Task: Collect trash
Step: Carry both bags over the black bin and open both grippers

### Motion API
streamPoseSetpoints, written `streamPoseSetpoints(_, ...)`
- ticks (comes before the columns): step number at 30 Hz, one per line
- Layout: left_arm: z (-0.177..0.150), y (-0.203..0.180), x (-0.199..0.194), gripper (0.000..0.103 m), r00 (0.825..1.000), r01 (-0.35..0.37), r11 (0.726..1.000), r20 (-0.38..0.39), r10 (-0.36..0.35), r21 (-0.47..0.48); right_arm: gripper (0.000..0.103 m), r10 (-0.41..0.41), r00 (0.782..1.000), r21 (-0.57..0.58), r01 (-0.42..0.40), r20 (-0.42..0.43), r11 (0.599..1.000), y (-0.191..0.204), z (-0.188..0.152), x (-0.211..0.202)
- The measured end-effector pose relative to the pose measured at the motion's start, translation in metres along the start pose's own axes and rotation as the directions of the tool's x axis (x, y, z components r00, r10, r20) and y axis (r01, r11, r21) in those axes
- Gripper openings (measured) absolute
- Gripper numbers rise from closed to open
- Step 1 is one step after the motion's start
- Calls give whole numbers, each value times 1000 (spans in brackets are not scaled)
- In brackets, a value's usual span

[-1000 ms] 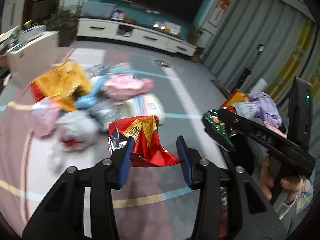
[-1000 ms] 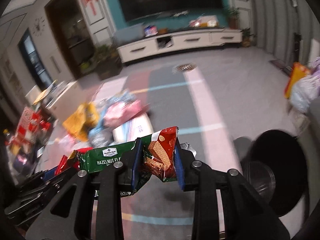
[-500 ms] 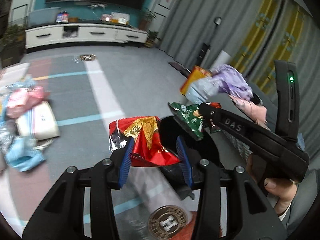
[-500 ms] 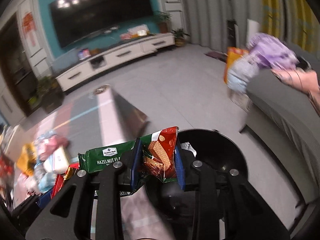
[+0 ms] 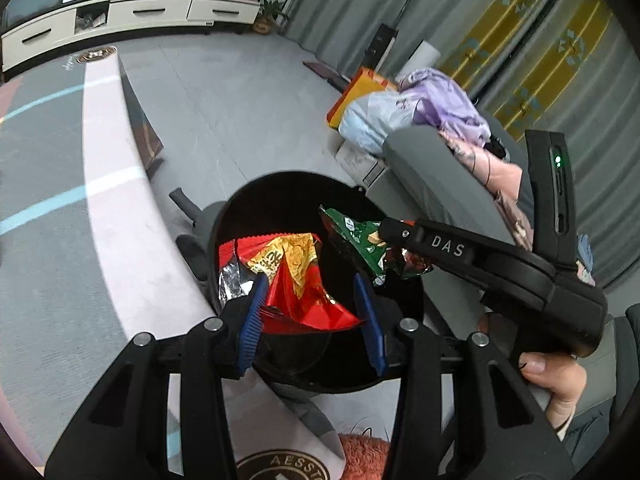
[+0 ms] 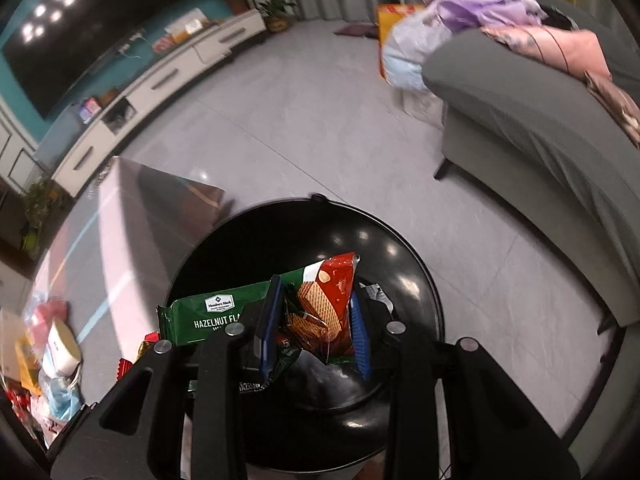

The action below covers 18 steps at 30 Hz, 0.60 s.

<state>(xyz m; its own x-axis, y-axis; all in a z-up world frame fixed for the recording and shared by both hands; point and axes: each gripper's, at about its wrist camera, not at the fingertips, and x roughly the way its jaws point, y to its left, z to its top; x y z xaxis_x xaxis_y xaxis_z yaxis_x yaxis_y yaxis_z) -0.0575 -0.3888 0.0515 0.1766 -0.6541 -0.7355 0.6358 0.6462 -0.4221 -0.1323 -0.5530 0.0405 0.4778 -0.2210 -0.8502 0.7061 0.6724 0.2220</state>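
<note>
My left gripper (image 5: 310, 312) is shut on a crumpled red and gold foil wrapper (image 5: 292, 280), held right over the open mouth of a round black trash bin (image 5: 236, 216). My right gripper (image 6: 314, 326) is shut on a green and red hazelnut wafer wrapper (image 6: 320, 308), held above the same black bin (image 6: 400, 248). In the left wrist view the right gripper and its green wrapper (image 5: 356, 240) reach in from the right, over the bin's far right side.
A grey sofa (image 6: 540, 128) with purple and pink clothes stands right of the bin. The low table's edge (image 5: 120, 208) runs left of the bin. More wrappers (image 6: 44, 360) lie on the table at far left. A white TV cabinet (image 5: 120, 12) stands at the back.
Both grippers swung right from the table's trash pile to over the black bin, each still holding its wrapper.
</note>
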Motion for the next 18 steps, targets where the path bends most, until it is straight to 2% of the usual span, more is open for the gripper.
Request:
streamPoseSetpoints(6,-3,0,24,46,999,7,1000,-49,-8,-13,34,-49,998,6,49,-41,999,-3,-1,12)
streamPoseSetpoints(9,-4,-1,29,54,998,11,1000,-60,-12,-18,35,-54,997,-2,54,-48,999,-2,-1,13)
streamPoseSetpoints(11,-4,-1,25,57,999,0,1000,-47,0,-14,49,-55,997,1,55,-51,998,-2,-1,11)
streamPoseSetpoints(13,-4,-1,21,66,999,9,1000,-35,-9,-16,52,-40,998,3,40,-41,999,-2,2,9)
streamPoseSetpoints(16,-4,2,10,76,1000,19,1000,-10,-19,-23,68,-28,999,3,28,-16,1000,0,1,2)
streamPoseSetpoints(18,-3,5,-2,83,1000,18,1000,13,-18,-26,70,-30,1000,-7,30,2,1000,3,1,-3)
